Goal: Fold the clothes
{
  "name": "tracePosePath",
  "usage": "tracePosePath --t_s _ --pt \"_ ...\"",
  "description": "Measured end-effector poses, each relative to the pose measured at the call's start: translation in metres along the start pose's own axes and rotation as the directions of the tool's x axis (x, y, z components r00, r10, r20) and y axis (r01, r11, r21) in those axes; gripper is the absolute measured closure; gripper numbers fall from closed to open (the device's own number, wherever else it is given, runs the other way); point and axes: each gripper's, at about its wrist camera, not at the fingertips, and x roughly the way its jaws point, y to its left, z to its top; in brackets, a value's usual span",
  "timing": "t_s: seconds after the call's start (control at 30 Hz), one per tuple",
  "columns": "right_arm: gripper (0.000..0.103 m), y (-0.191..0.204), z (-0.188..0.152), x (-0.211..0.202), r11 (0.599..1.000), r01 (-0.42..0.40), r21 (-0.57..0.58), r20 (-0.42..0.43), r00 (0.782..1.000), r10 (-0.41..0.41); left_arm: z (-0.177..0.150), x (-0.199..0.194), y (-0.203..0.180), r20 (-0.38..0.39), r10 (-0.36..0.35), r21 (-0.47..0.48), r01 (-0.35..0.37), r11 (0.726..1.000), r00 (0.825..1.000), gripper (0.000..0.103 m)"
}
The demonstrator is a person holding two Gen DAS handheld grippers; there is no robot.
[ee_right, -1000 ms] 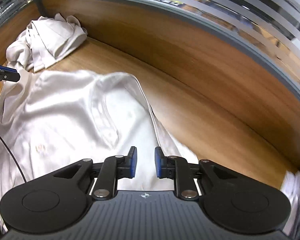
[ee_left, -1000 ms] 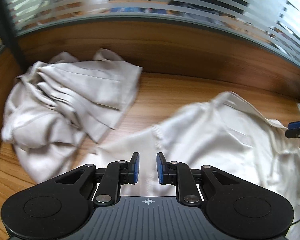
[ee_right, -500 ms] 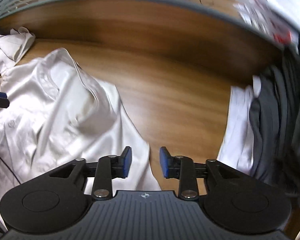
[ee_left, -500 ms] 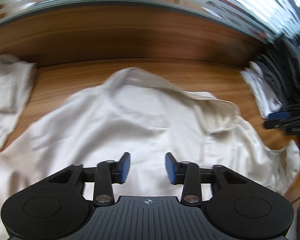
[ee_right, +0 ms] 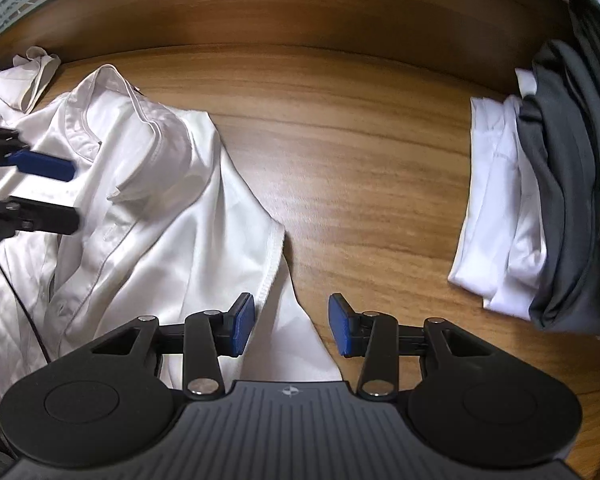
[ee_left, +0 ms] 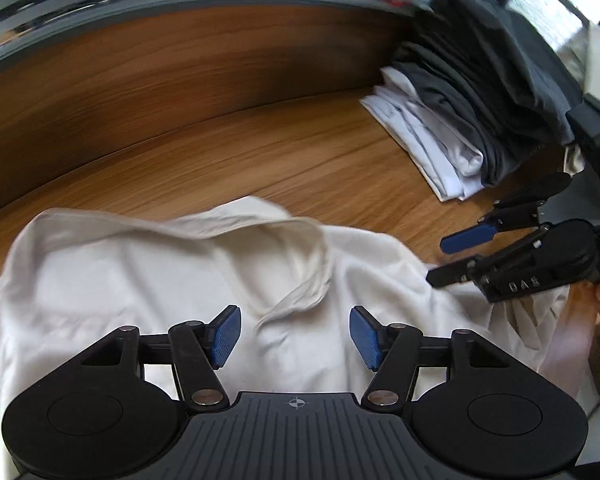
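Fingers over shirt, hem partly hidden

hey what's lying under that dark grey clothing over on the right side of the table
Folded white garments lie under the dark grey clothing, their edges sticking out toward the cream shirt. Below them is the wooden table. How far the white layers run underneath is covered.

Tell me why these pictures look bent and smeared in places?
Left wrist view: fisheye lens curves the table edge; the background top is streaked with motion blur, the shirt soft. Right wrist view: same curving; the folded stack smears at the right, the shirt is sharper.
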Motion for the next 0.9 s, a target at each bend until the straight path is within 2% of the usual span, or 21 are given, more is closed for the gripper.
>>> tracePosePath --t_s 0.13,0.17,0.2,0.23,0.27,0.3,0.5,0.67,0.8,0.9 --pt "0.057 -0.006 -0.011 0.000 0.999 -0.013 0.029 -0.006 1.000 0.013 0.011 0.026 -0.017 -0.014 0.067 0.100 -0.066 0.993 0.998 0.041" --pt "0.057 -0.008 -0.013 0.000 0.999 -0.014 0.036 -0.007 1.000 0.014 0.012 0.028 -0.018 -0.014 0.075 0.102 -0.073 0.992 0.997 0.046" --pt "0.057 -0.009 -0.015 0.000 0.999 -0.013 0.043 -0.008 1.000 0.014 0.013 0.030 -0.019 -0.012 0.077 0.101 -0.076 0.992 0.997 0.056" --pt "0.057 -0.010 -0.017 0.000 0.999 -0.012 0.049 -0.007 1.000 0.012 0.014 0.028 -0.018 -0.005 0.068 0.091 -0.067 0.994 0.998 0.079" --pt "0.057 -0.010 -0.018 -0.001 0.999 -0.011 0.052 -0.006 1.000 0.012 0.014 0.026 -0.017 0.002 0.058 0.081 -0.058 0.995 0.998 0.094" --pt "0.057 -0.011 -0.019 -0.002 0.998 -0.011 0.055 -0.004 1.000 0.011 0.015 0.024 -0.016 0.009 0.049 0.071 -0.049 0.996 0.999 0.096" --pt "0.057 -0.009 -0.014 -0.009 0.999 -0.005 0.054 0.029 1.000 0.004 0.018 -0.012 0.000 0.041 0.076 0.002 -0.076 0.997 0.996 0.098" --pt "0.057 -0.002 -0.002 -0.018 0.999 -0.009 0.039 0.078 0.997 0.005 0.011 -0.059 0.026 0.053 0.080 -0.121 -0.073 0.990 0.995 0.098" --pt "0.057 0.006 0.012 -0.020 1.000 -0.015 0.012 0.109 0.994 0.013 -0.008 -0.081 0.051 0.001 0.106 -0.208 -0.104 0.973 0.994 0.098" --pt "0.057 0.014 0.025 -0.018 1.000 -0.022 -0.019 0.117 0.993 0.024 -0.031 -0.080 0.069 -0.063 0.136 -0.257 -0.148 0.955 0.989 0.098"
